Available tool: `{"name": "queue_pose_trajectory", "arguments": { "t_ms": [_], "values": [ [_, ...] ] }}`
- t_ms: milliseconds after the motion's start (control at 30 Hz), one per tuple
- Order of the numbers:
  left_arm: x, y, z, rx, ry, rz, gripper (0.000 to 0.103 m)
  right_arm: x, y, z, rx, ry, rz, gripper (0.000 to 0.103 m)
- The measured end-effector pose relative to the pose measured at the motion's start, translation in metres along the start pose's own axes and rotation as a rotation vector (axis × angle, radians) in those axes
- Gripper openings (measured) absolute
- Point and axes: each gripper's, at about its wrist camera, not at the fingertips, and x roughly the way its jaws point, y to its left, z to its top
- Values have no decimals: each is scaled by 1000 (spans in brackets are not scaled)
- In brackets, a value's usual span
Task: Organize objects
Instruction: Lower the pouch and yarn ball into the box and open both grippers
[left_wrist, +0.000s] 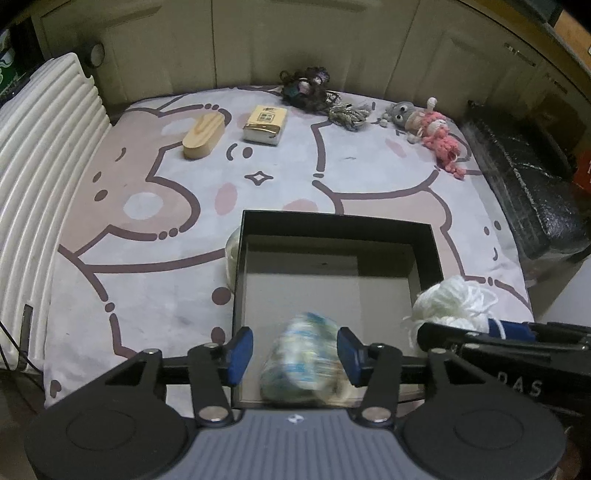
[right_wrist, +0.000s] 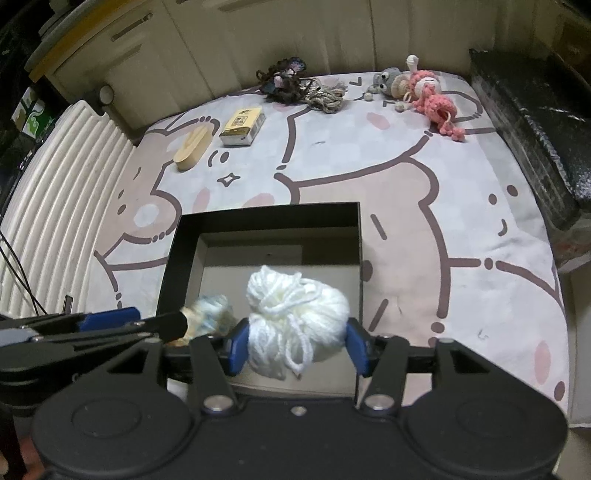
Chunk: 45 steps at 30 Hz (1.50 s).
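- Hanging over the near end of the black open box (left_wrist: 332, 221), the left gripper (left_wrist: 295, 350) points steeply down with its blue pads apart.
- A blue-and-white yarn ball (left_wrist: 303, 358) sits between those pads, blurred. A clear gap shows at the left pad, so the jaws are open rather than pinching it.
- The right gripper (right_wrist: 295, 343) is just beside the left one, at 3 o'clock in the left wrist view, also over the box's near end.
- Its pads press both sides of a white yarn ball (right_wrist: 295, 317), which is sharp and held above the box floor, with loose strands trailing down.
- The box stands on a cartoon-print mat (left_wrist: 147, 295), near its front edge; its grey floor is otherwise bare.
- At 11 o'clock on the mat lies a rounded wooden block (left_wrist: 203, 134), with a small yellow packet (left_wrist: 266, 123) just beside it.
- At 12 o'clock, along the far edge, are a dark yarn tangle (left_wrist: 306, 88) and a beige cord bundle (left_wrist: 347, 114), touching.
- At 1 o'clock lie a grey crochet toy (left_wrist: 399, 112) and a pink crochet doll (left_wrist: 439, 136), close together.
- A white ribbed panel (left_wrist: 44, 166) borders the mat at 9 o'clock.
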Motion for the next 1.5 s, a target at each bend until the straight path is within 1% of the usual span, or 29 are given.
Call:
{"name": "queue_pose_trajectory", "arguments": {
  "t_ms": [67, 267, 800, 867, 933, 967, 1067, 1200, 1233, 1267, 1367, 1500],
  "values": [
    [0, 1, 0, 0, 0, 4, 53, 0, -1, 1, 9, 0, 6, 60],
    [-1, 2, -1, -4, 2, 13, 56, -1, -3, 1, 24, -6, -10, 66],
    [0, 3, -2, -5, 8, 22, 57, -1, -6, 0, 21, 5, -15, 66],
    [0, 3, -2, -5, 11, 26, 59, -1, -6, 0, 22, 3, -17, 66],
    [-1, 3, -1, -3, 9, 36, 64, -2, -7, 1, 25, 1, -18, 66],
    [-1, 3, -1, -3, 7, 41, 65, -2, -8, 1, 26, -2, -17, 67],
    [-3, 6, -1, -12, 2, 51, 73, -5, -10, 2, 29, -16, -25, 72],
    [-7, 8, 0, -17, -10, 69, 87, -9, -13, 4, 36, -27, -30, 76],
    [-8, 8, 1, -17, -13, 73, 90, -10, -13, 3, 35, -31, -34, 80],
    [-10, 8, 1, -15, -17, 77, 91, -12, -13, 4, 34, -38, -42, 84],
    [-14, 7, 0, -14, -25, 82, 94, -16, -14, 3, 39, -58, -51, 93],
    [-19, 9, 0, -20, -36, 86, 98, -23, -17, 3, 42, -84, -60, 96]
  ]
}}
